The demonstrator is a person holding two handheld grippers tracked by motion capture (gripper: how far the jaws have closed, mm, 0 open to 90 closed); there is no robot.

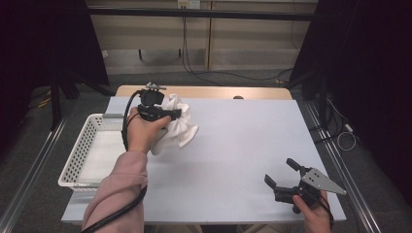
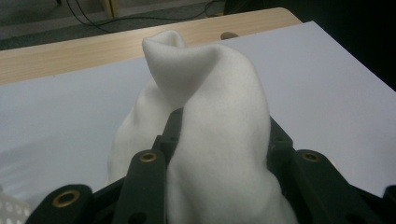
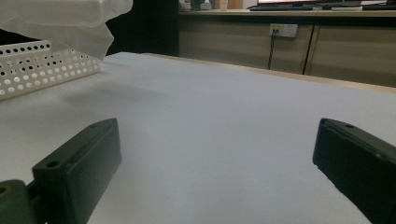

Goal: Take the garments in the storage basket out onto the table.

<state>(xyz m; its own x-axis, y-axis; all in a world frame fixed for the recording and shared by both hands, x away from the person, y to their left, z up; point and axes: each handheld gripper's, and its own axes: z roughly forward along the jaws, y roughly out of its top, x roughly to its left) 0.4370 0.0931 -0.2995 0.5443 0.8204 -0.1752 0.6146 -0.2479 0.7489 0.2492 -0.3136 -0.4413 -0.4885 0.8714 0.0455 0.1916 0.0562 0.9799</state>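
My left gripper pinching white cloth, held above table beside basket. Right gripper spread, idle. Risk: loose folds hang low, could snag basket rim or slip w/ thin grip.

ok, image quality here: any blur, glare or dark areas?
High view: side edges fall into black, table evenly lit. Left gripper view: crumpled white cloth near the lens looks soft. Right gripper view: black jaws blurred, white perforated plastic basket sharper, no glare.
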